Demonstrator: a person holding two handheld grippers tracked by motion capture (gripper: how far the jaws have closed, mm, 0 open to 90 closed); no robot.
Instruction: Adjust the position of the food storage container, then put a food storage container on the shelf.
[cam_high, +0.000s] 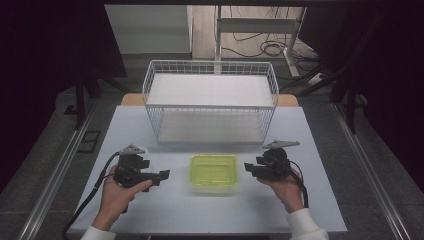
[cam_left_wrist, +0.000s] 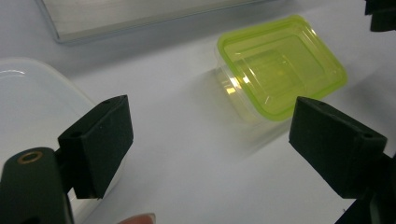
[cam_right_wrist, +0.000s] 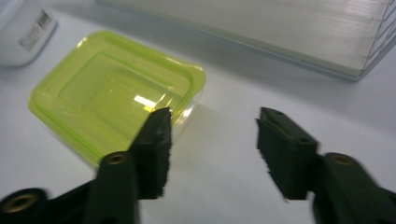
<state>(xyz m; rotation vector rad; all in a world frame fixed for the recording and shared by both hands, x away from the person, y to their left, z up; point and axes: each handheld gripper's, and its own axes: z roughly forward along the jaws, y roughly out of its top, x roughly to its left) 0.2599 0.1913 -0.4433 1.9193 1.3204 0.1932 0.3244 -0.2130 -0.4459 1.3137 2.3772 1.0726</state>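
Note:
A clear plastic box with a lime-green lid (cam_high: 213, 172) sits shut on the white table (cam_high: 320, 200), between my two grippers. On its left, my left gripper (cam_high: 163, 176) points right at it and stands wide open; in its own view the box (cam_left_wrist: 280, 65) lies beyond the empty jaws. To the box's right, my right gripper (cam_high: 248, 169) points left at it. It is open (cam_right_wrist: 212, 140), with nothing between the jaws. One of its fingertips (cam_right_wrist: 156, 135) overlaps the near corner of the box (cam_right_wrist: 102, 88) in the picture.
A white wire basket (cam_high: 210, 67) with white panels inside stands behind the box, its open front toward me. A white rounded object (cam_left_wrist: 28, 98) lies close by my left gripper and appears with a label (cam_right_wrist: 23, 28) past the box. Beyond the table are dark floor and cables.

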